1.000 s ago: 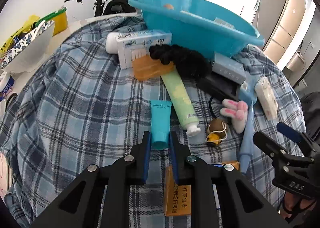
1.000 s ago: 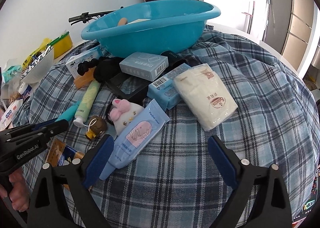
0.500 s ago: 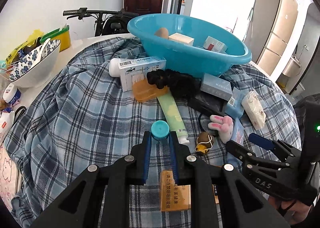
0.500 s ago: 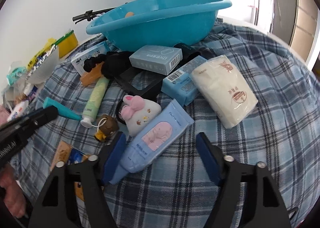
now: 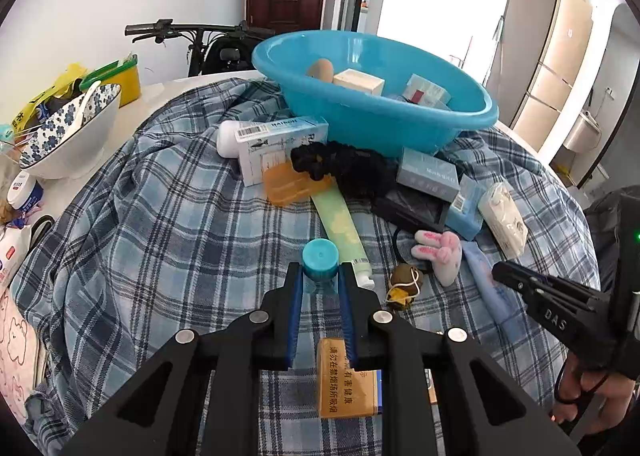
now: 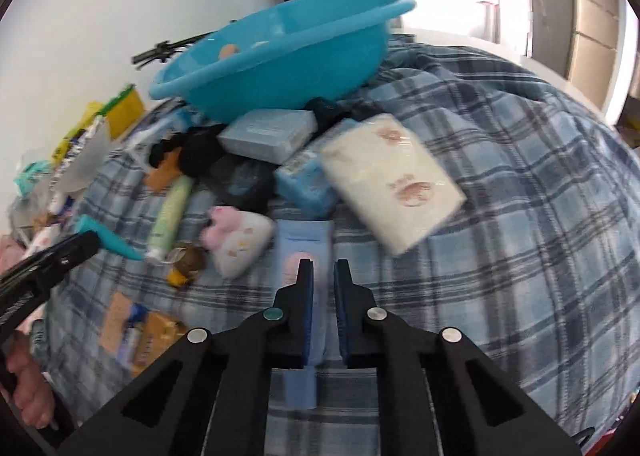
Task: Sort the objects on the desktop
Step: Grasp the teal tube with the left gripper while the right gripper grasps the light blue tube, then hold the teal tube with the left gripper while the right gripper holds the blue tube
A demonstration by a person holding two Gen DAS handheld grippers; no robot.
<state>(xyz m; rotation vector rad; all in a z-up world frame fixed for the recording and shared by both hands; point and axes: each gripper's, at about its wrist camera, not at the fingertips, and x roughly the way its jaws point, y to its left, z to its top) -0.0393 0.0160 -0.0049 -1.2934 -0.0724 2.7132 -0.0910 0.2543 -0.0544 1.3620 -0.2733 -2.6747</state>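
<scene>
left gripper [image 5: 320, 282]: clamped on teal tube [image 5: 320, 259] — cap end pointed away from camera, raised above plaid cloth [image 5: 160, 223].
right gripper [image 6: 323, 270]: jaws just closed on pale blue tube [image 6: 305, 252] — long axis along the fingers.

Right-wrist view motion-blurred (box [image 6: 136, 332] print unreadable); basin [image 6: 280, 67] contents indistinct.

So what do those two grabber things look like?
Both are black plastic with long, angled arms. The left gripper has two narrow fingers lined with blue pads and round silver screws at its joints. The right gripper is built the same; seen from the side in the left camera view, its black arm carries white letters reading DAS. A small green light glows on its body.
</scene>
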